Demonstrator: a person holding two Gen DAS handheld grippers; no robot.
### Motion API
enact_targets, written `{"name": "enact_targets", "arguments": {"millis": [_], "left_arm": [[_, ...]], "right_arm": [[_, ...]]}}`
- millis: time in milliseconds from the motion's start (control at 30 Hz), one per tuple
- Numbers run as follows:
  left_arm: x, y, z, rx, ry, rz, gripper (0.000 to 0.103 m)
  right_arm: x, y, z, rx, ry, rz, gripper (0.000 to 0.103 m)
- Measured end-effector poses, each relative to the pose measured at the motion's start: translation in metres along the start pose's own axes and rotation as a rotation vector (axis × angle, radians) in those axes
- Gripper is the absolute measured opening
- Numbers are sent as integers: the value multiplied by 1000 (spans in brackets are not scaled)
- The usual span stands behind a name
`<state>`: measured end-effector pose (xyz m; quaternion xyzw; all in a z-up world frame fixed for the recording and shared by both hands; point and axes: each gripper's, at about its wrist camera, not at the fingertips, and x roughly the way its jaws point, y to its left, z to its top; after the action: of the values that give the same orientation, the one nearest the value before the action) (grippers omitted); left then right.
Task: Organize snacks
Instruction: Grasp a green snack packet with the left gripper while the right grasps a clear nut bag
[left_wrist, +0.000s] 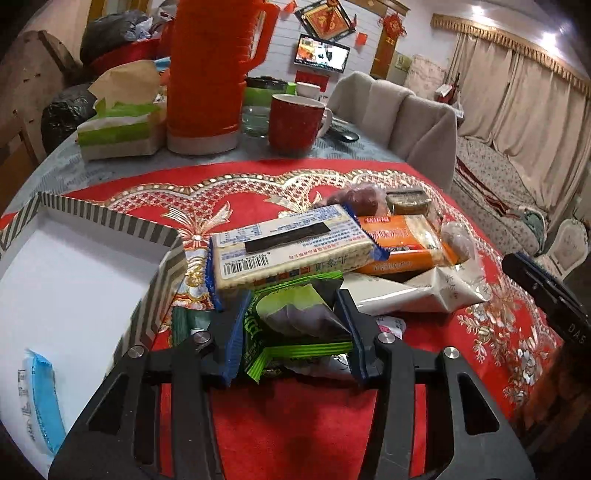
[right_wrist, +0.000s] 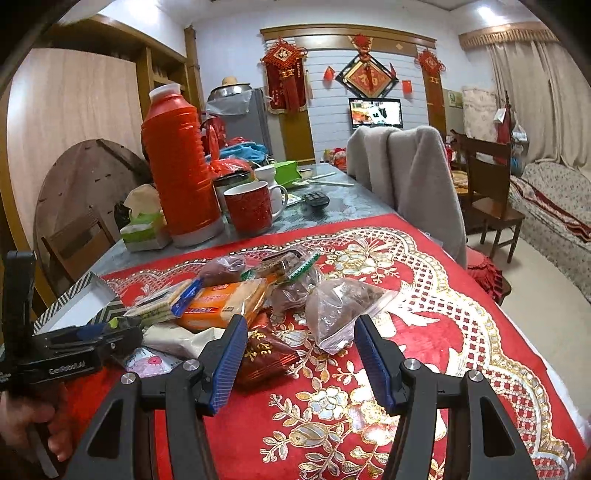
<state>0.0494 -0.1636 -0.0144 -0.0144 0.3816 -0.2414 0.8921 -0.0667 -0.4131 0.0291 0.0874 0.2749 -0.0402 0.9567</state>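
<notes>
A pile of snack packets lies on the red and gold cloth (left_wrist: 280, 417). My left gripper (left_wrist: 293, 325) has its jaws around a green packet (left_wrist: 295, 325) at the near edge of the pile, the pads touching both sides. Behind it lie a white cracker pack (left_wrist: 291, 247), an orange cracker pack (left_wrist: 402, 240) and a white packet (left_wrist: 417, 291). A striped open box (left_wrist: 74, 280) stands to the left, with a blue-and-white packet (left_wrist: 37, 395) in it. My right gripper (right_wrist: 301, 354) is open and empty, above the cloth between a dark red packet (right_wrist: 266, 358) and a clear bag of brown snacks (right_wrist: 340, 310).
Behind the pile stand an orange thermos (right_wrist: 181, 166), a red mug (right_wrist: 249, 210), a tissue box (right_wrist: 144, 229) and a remote (right_wrist: 316, 199). A chair with a grey cover (right_wrist: 406, 177) stands at the table's right side. The table edge runs along the right.
</notes>
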Motion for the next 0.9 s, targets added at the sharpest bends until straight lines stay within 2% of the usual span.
{"name": "enact_targets", "arguments": {"millis": [100, 200, 367, 467, 500, 567, 700, 767, 900], "left_arm": [[-5, 4, -1, -23, -16, -24, 41], [-7, 2, -2, -15, -22, -39, 41], [-5, 5, -1, -26, -10, -52, 41], [-3, 11, -1, -57, 2, -59, 41], [-3, 13, -1, -67, 2, -65, 41], [-3, 15, 0, -77, 5, -71, 41], [-2, 14, 0, -74, 6, -72, 41], [-3, 13, 0, -74, 5, -73, 41], [-3, 14, -1, -78, 5, -79, 41]], "right_arm": [[2, -8, 6, 3, -18, 96, 58], [18, -6, 23, -160, -14, 70, 58], [69, -14, 47, -292, 144, 87, 58], [96, -16, 49, -330, 267, 136, 58], [105, -14, 46, -370, 303, 122, 58], [112, -12, 41, -438, 321, 70, 58], [113, -18, 40, -428, 335, 75, 57], [110, -23, 40, -386, 327, 48, 44], [101, -23, 36, -346, 317, 36, 39]]}}
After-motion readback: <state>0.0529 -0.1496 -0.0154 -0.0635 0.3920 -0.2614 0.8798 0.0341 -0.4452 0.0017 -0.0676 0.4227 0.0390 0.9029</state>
